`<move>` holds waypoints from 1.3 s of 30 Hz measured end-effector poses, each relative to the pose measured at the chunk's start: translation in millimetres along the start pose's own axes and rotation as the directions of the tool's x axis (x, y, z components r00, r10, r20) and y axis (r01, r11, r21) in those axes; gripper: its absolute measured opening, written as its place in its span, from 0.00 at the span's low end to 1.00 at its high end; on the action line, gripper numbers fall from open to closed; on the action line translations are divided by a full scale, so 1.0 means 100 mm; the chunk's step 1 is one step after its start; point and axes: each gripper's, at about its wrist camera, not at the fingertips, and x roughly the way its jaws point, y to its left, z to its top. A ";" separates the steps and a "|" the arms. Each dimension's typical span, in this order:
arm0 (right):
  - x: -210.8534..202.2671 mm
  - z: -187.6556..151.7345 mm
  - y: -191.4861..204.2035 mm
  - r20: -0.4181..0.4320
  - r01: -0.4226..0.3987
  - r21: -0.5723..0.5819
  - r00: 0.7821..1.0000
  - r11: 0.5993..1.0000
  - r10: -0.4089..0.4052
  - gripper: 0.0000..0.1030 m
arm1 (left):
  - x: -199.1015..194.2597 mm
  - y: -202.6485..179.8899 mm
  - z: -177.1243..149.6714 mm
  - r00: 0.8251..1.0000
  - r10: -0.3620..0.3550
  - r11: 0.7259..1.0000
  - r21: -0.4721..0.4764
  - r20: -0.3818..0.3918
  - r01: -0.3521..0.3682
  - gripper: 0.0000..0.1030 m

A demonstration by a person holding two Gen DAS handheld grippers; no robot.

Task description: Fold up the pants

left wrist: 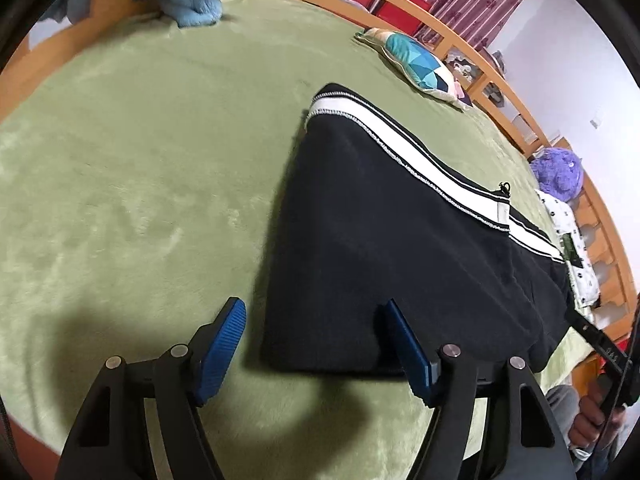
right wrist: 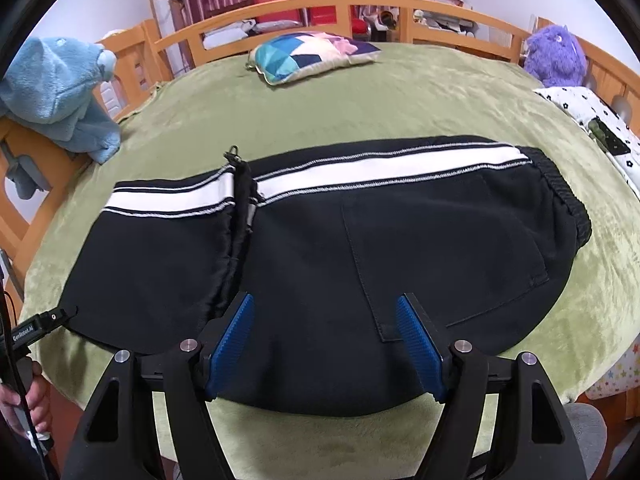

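Note:
Black pants [left wrist: 380,220] with a white side stripe lie folded flat on a green blanket [left wrist: 140,180]. In the right wrist view the pants [right wrist: 320,240] stretch across the bed, waistband at the right and a back pocket facing up. My left gripper [left wrist: 313,302] is open and hovers low over the pants' near left corner, one blue pad over the blanket and the other over the fabric. My right gripper [right wrist: 326,296] is open above the pants' near edge, with nothing pinched. The left gripper [right wrist: 40,324] also shows at the pants' left end.
A blue plush toy [right wrist: 60,92] sits at the far left, a patterned cushion [right wrist: 308,54] at the back, and a purple plush [right wrist: 556,56] with a white flowered cloth [right wrist: 592,120] at the right. A wooden rail [right wrist: 320,4] rings the bed. Green blanket [right wrist: 400,100] lies bare beyond the pants.

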 end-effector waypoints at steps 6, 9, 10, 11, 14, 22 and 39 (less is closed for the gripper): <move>0.12 0.02 -0.06 -0.032 0.004 0.032 0.999 0.999 -0.003 0.71 | 0.06 -0.05 0.03 1.000 -0.013 1.000 -0.014 0.009 0.013 0.34; 0.11 0.02 -0.10 -0.031 -0.001 0.043 1.000 0.999 0.002 0.71 | -0.12 -0.23 0.08 0.998 0.021 0.998 0.052 0.062 -0.024 0.20; 0.09 0.02 -0.13 -0.025 -0.005 0.048 1.000 0.999 0.006 0.71 | -0.19 -0.32 0.11 0.996 0.033 0.996 0.080 0.080 -0.040 0.18; 0.08 0.03 -0.14 -0.020 -0.007 0.051 1.000 0.999 0.008 0.71 | -0.26 -0.45 0.14 0.993 0.059 0.991 0.117 0.099 -0.071 0.17; -0.02 0.06 -0.29 0.014 -0.017 0.075 1.000 0.997 0.016 0.71 | -0.39 -0.92 0.21 0.973 0.179 0.947 0.242 0.148 -0.211 0.16; -0.33 -0.04 -0.79 0.101 0.016 0.069 0.995 0.997 -0.023 0.71 | -0.58 -2.07 0.11 0.949 0.192 0.854 0.434 0.250 -0.287 0.14; -0.44 -0.34 -2.06 0.088 0.054 0.198 0.993 0.979 -0.073 0.71 | 0.22 -3.48 -0.67 0.975 0.177 0.770 0.598 0.134 -0.222 0.14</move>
